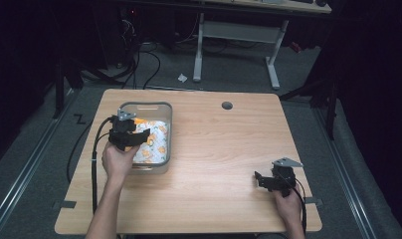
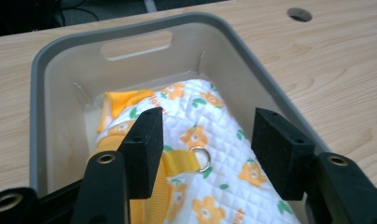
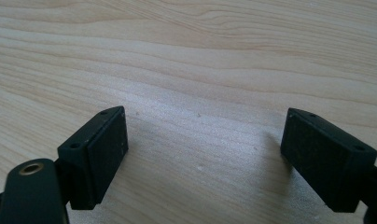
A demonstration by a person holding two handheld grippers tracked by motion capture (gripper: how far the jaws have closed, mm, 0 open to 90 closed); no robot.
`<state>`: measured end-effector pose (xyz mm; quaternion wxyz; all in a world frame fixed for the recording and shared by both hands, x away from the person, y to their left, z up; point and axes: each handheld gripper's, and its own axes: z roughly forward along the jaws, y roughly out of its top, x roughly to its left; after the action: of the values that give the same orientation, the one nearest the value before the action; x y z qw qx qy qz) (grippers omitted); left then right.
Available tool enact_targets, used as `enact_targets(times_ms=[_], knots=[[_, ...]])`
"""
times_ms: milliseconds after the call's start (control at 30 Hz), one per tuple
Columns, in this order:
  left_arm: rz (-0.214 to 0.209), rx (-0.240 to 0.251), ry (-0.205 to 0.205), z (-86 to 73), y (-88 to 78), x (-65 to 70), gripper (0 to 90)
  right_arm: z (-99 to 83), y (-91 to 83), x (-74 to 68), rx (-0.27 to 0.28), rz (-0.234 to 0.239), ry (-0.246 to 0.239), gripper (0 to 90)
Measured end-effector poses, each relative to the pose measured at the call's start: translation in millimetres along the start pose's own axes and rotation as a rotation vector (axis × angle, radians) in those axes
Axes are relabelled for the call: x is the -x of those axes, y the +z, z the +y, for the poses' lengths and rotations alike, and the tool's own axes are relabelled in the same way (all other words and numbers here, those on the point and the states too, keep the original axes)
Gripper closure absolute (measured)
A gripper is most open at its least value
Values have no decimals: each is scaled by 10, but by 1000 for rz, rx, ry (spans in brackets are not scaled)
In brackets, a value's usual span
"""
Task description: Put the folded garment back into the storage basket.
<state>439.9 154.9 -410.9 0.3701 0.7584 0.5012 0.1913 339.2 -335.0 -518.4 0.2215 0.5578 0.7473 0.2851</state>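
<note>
Where fingers point(image 2: 147, 149) gape, quilted cloth point(image 2: 214, 154) between.

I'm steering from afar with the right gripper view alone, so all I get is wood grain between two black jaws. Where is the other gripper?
Observer: The left gripper hangs over a grey plastic bin near the left edge of the light wooden table.
Operator: Anything in that bin?
Observer: A white quilted cloth with orange flowers lies inside it.
Operator: Is the left gripper holding it?
Observer: No, its jaws stand open above the cloth, on either side of a yellow strap with a small metal ring.
Operator: And where on the table am I?
Observer: The right gripper is near the front right corner, open over bare wood.
</note>
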Motion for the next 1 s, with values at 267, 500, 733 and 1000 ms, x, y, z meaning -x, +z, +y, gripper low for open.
enact_targets(times_ms=[267,500,733,1000], knots=[[-40,16,39,-1,-51,124,417,0,0,0,0,0,0,147],[-74,31,55,-3,-88,222,407,0,0,0,0,0,1,147],[-106,37,64,-15,-88,339,398,0,0,0,0,0,0,147],[-123,33,77,-45,-70,408,397,0,0,0,0,0,0,147]])
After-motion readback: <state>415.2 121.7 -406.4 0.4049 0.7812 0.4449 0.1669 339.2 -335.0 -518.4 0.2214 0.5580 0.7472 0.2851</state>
